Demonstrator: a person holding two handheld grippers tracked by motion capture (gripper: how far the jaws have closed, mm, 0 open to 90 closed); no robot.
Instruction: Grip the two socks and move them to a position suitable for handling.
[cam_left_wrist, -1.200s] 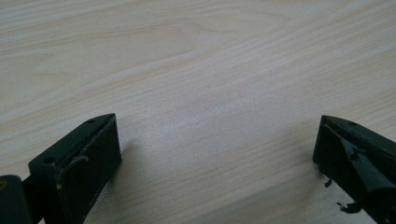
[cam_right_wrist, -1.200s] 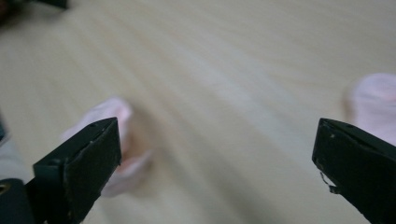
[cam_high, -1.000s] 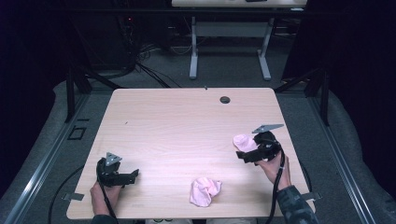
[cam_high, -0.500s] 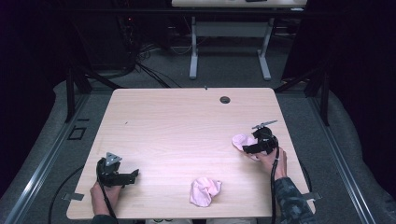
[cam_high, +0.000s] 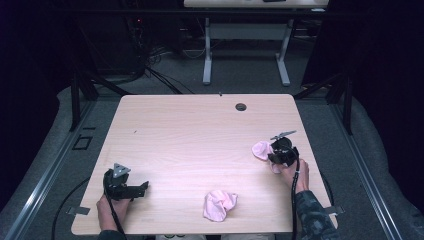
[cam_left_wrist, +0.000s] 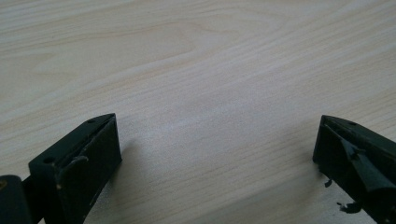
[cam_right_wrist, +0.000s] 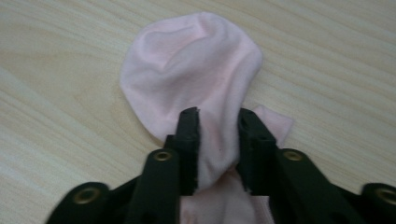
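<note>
A pink sock lies on the wooden table near its right edge; from the high view it shows as a pink patch. My right gripper has just been closing and now pinches a fold of this sock between its pads; in the high view it sits over the sock. A second pink sock lies crumpled near the front edge, untouched. My left gripper rests at the front left, its jaws wide apart over bare wood.
A small dark grommet hole sits near the table's far edge. Beyond the table stand a white desk frame and cables on the dark floor. The table's front edge runs close to both hands.
My right gripper came down onto the right-hand pink sock and closed on it. The left gripper and the front sock stayed where they were.
</note>
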